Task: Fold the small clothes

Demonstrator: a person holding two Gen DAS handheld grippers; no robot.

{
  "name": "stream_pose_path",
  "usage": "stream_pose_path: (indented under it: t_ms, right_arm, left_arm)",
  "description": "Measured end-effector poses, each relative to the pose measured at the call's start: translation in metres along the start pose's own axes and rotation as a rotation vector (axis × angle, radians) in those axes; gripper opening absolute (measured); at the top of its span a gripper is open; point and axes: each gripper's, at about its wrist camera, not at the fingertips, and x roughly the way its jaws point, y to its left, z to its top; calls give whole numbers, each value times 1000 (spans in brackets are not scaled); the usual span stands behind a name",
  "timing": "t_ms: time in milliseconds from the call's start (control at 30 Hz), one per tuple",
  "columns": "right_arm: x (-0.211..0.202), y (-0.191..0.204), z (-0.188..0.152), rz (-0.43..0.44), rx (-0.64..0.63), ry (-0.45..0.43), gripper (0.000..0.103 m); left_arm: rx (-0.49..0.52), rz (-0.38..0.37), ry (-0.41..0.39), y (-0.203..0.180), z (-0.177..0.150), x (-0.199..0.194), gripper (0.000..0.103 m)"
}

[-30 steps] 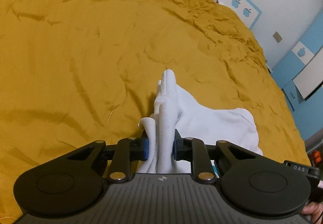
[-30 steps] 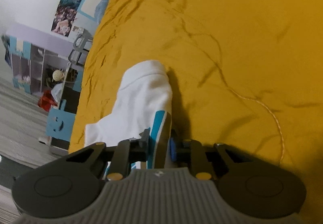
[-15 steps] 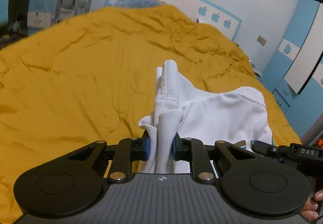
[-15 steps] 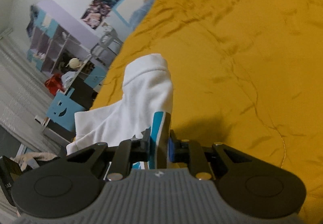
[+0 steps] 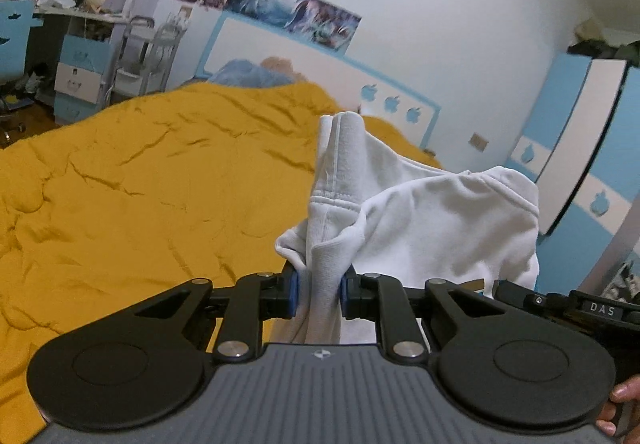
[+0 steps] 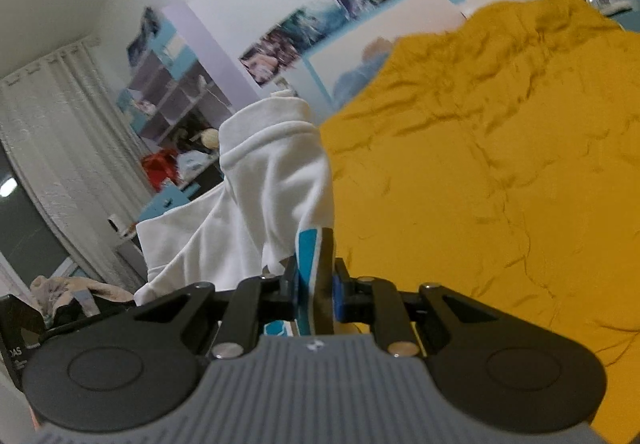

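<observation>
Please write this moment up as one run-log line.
left gripper: shut on white garment | right gripper: shut on white garment | garment: held above yellow bedspread

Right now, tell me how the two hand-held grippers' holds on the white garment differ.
The left hand-held gripper pinches plain white fabric of the white garment; the right hand-held gripper pinches a part with blue and dark trim. In each view, the garment trails toward the other gripper's side. Both are shut on it, above the yellow bedspread.
</observation>
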Motion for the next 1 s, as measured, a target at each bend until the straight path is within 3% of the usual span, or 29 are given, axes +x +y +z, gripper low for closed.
stream_pose_path:
  t_ms: [367, 600, 733, 1000]
  right_arm:
    - [-123, 6, -17, 35, -34, -7, 10]
    - [-166, -18, -37, 29, 15, 29, 10]
    - [-155, -42, -49, -17, 59, 82, 11]
    - [-88, -87, -61, -103, 112, 184, 10]
  left_arm:
    - [-27, -113, -8, -30, -28, -51, 21]
    - [-33, -175, 72, -26, -44, -43, 21]
    - [-24, -140, 163, -16, -59, -4, 21]
    - [-92, -112, 316, 31, -71, 75, 21]
